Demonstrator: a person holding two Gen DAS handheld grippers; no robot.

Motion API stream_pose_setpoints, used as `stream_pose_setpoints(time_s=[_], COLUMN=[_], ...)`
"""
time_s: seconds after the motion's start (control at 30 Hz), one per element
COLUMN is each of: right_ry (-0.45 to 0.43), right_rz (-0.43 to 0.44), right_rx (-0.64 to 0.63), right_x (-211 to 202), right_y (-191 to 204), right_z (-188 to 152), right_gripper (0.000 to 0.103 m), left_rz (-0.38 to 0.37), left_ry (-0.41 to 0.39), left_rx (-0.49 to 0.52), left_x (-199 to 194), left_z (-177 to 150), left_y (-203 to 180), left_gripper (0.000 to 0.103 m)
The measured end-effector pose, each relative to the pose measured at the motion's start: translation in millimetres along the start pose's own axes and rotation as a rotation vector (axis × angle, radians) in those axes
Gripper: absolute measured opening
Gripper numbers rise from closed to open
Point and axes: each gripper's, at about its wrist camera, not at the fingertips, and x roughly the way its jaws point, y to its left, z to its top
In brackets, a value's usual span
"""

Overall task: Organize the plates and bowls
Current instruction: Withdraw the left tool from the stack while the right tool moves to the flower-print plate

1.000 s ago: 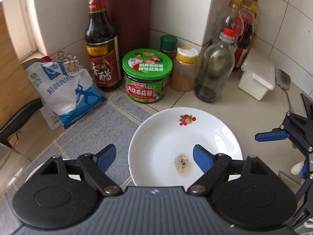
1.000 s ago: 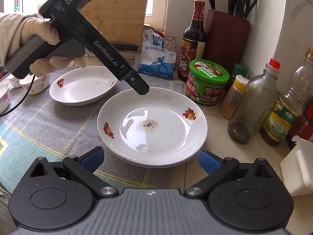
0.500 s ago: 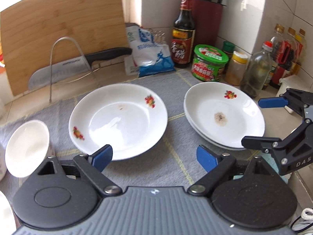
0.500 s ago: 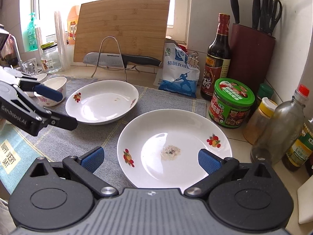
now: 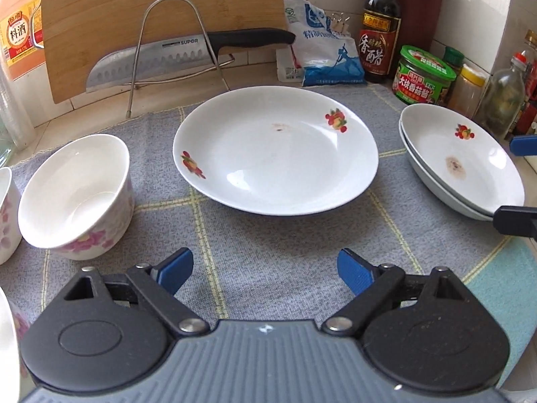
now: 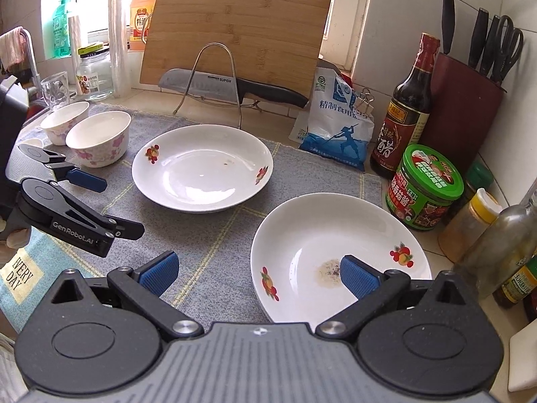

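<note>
A single white fruit-print plate point(image 5: 275, 154) point(image 6: 201, 168) lies mid-mat. A stack of two like plates point(image 5: 459, 161) point(image 6: 335, 255) sits at the mat's right edge, the top one with a food smear. Flower-print bowls point(image 5: 77, 191) point(image 6: 99, 139) stand at the left. My left gripper point(image 5: 265, 270) is open and empty, just short of the single plate; it also shows in the right wrist view point(image 6: 110, 206). My right gripper point(image 6: 258, 273) is open and empty, its right finger over the stack's near rim.
A grey mat point(image 5: 285, 255) covers the counter. A bamboo cutting board point(image 6: 235, 30), a knife point(image 6: 231, 87) on a wire rack, a salt bag point(image 6: 335, 127), a vinegar bottle point(image 6: 407, 107), a green-lidded jar point(image 6: 424, 188), condiment bottles and a knife block point(image 6: 466, 100) line the back and right.
My left gripper has swung left away from the stack, pulled back, and now faces the single plate and the bowls. My right gripper has backed off and shifted slightly left.
</note>
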Motion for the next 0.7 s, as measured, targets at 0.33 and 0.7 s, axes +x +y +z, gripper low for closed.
stream_pose_setpoints(time_s=[0.33,0.7], right_ry=[0.024,0.031], right_rz=[0.006,0.113], right_rx=[0.004,0.045], right_x=[14,54], right_y=[-5,-22], right_z=[8,36], right_gripper=[0.103,0.103], left_rz=[0.002,0.008], left_ry=[-0.009,-0.029], left_rx=[0.022,0.008], left_x=[21,34], left_z=[9,22], left_y=[-3,-3], left_gripper=[0.100,0.103])
